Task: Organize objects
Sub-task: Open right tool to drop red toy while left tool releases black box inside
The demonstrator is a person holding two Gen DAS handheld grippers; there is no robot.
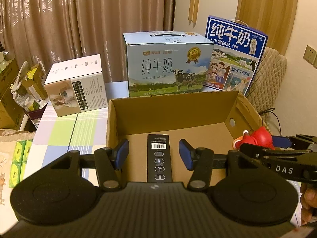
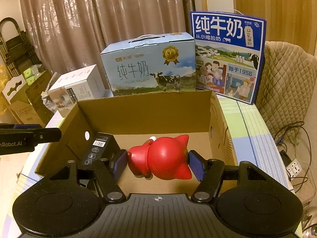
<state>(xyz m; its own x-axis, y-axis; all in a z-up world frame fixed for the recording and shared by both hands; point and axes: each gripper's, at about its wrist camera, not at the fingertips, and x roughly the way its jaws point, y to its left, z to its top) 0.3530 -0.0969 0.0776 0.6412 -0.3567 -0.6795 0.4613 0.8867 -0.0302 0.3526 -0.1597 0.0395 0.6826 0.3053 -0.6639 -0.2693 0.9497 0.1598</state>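
An open brown cardboard box [image 1: 172, 97] stands on the checked tablecloth. A slim black box [image 1: 158, 144] with a barcode lies on its floor, near the left wall. My left gripper [image 1: 154, 153] is open around that black box, and both blue pads stand clear of its sides. My right gripper [image 2: 158, 163] is shut on a red pig-like toy [image 2: 166, 156], which hangs over the cardboard box [image 2: 142, 99] with the black box [image 2: 101, 148] to its left. In the left wrist view the red toy [image 1: 257, 136] shows at the right edge.
Behind the cardboard box stand a light-blue milk carton [image 1: 166, 65], a dark-blue milk carton [image 1: 235, 53] and a white product box [image 1: 77, 85]. A quilted chair [image 2: 287, 83] and a power strip [image 2: 295, 167] with cables lie to the right. Clutter fills the left floor.
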